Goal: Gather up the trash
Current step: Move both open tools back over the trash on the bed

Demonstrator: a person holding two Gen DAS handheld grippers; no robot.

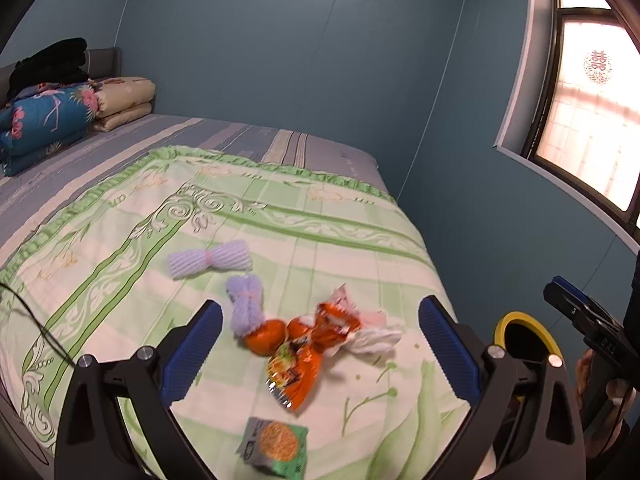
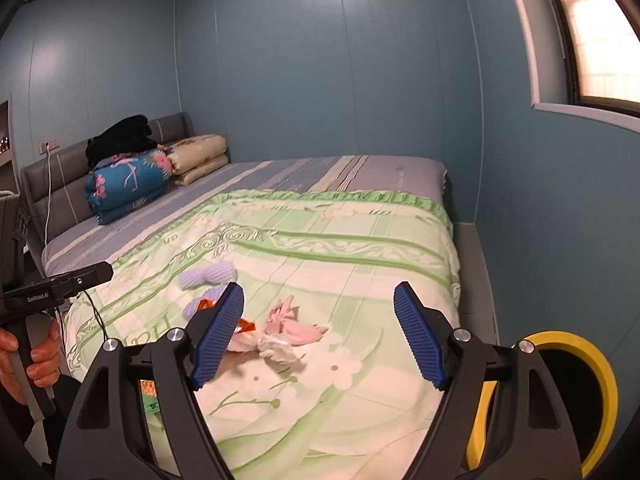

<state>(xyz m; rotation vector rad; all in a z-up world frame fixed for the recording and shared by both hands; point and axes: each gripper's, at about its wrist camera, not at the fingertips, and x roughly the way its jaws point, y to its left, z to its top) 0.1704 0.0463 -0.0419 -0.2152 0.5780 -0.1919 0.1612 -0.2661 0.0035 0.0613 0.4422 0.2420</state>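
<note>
**Jaws hover wide above littered bed**

Jaws of the left gripper (image 1: 320, 338) and right gripper (image 2: 319, 328) stand spread, pinching nothing. Trash lies on the green bedspread (image 1: 340, 232): an orange wrapper (image 1: 298, 368) at centre, foam nets (image 1: 210, 258) toward 11 o'clock, a green packet (image 1: 276, 446) at 6. A yellow-rimmed bin (image 2: 600, 364) waits at 3 o'clock.

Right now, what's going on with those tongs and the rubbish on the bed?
Both tongs open, empty: left tongs, right tongs. Wrappers, tissue lie uncollected on bedspread. Yellow-rimmed bin alongside. Nothing blocking.
</note>
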